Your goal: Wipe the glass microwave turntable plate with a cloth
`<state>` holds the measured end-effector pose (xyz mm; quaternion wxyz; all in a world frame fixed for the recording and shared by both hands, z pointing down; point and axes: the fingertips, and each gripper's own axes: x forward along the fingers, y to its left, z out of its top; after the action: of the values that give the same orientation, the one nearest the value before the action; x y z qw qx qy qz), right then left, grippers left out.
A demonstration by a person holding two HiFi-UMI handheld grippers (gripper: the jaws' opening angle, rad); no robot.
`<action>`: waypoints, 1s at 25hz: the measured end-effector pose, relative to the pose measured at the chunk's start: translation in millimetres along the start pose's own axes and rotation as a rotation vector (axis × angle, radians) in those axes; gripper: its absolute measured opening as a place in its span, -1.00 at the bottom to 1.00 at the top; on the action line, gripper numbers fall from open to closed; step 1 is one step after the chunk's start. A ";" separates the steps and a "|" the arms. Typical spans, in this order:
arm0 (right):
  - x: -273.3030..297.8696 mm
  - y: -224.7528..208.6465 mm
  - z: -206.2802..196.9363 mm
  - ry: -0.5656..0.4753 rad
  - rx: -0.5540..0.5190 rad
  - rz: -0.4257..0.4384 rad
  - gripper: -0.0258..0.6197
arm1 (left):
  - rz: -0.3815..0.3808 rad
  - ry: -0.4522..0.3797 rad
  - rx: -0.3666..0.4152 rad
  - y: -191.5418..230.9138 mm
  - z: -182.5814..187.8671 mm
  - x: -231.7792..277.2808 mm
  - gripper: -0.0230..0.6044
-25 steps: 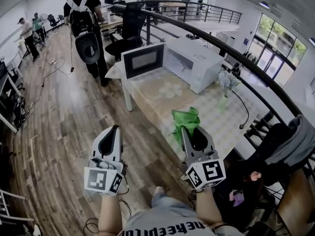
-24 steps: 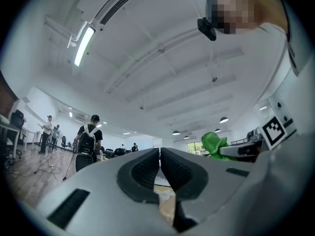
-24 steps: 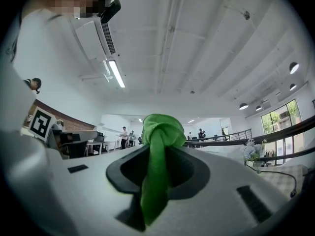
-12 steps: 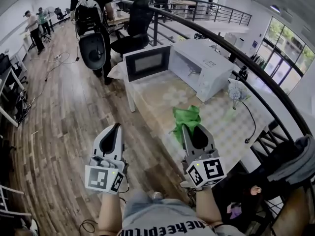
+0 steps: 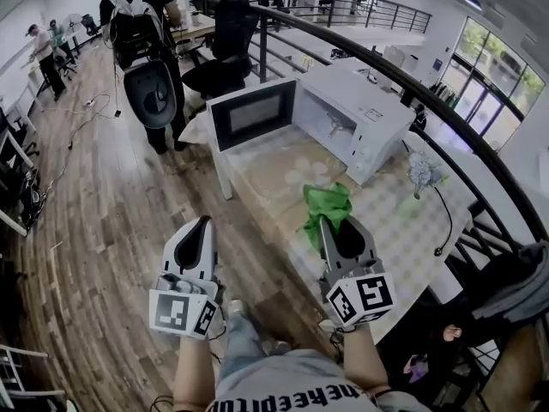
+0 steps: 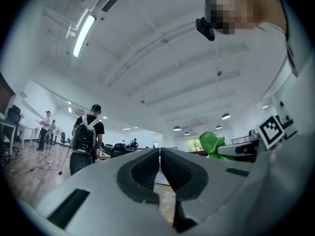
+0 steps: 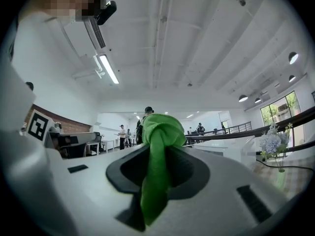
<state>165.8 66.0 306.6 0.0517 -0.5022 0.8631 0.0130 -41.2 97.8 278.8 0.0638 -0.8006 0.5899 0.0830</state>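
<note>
My right gripper (image 5: 324, 220) is shut on a green cloth (image 5: 324, 204), which bunches up above its tips and hangs between the jaws (image 7: 157, 151) in the right gripper view. My left gripper (image 5: 202, 224) is shut with nothing in it; its jaws meet (image 6: 159, 154) in the left gripper view. Both are held over the floor near the table's front edge. A white microwave (image 5: 352, 114) stands on the table with its door (image 5: 253, 114) swung open. The glass turntable plate inside cannot be made out.
The table (image 5: 274, 174) has a pale patterned cover. A vase of flowers (image 5: 420, 178) and a black cable (image 5: 446, 221) are at its right. A railing (image 5: 412, 101) runs behind. A person with a backpack (image 5: 141, 24) stands beyond on the wooden floor.
The view has shifted closer to the table and microwave. Both grippers keep their pose, the right one still holding the cloth.
</note>
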 end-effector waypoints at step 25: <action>180.7 5.9 -1.8 -0.017 -0.027 -0.152 -0.62 | -0.173 -0.026 -0.007 143.1 -12.9 151.6 -0.89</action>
<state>72.0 -87.6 289.7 0.0532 -0.5670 0.8216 0.0250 -133.1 -88.7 259.3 0.0757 -0.8476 0.5175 0.0898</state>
